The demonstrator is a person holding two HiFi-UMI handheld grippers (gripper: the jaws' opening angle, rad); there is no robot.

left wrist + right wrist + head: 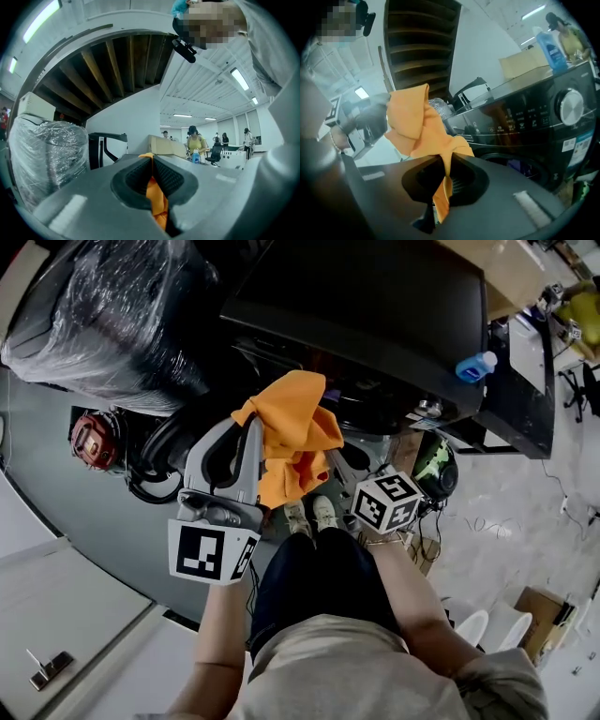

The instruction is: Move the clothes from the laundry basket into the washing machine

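Note:
An orange cloth [292,432] hangs bunched in the air in front of the black washing machine [375,315]. My left gripper [255,424] is shut on its left edge, and a strip of the orange cloth [155,197] shows pinched between the jaws in the left gripper view. My right gripper [334,459] is shut on the lower right part. In the right gripper view the orange cloth [417,124] rises from the closed jaws of the right gripper [443,164], next to the washing machine [534,117] with its door opening [513,164]. No laundry basket can be made out.
A blue detergent bottle [476,365] stands on the machine's top. A large plastic-wrapped bundle [103,315] sits at upper left, with a red round object [94,439] below it. A green-black object [436,468] lies right of my feet. A cardboard box [534,610] lies on the floor at lower right.

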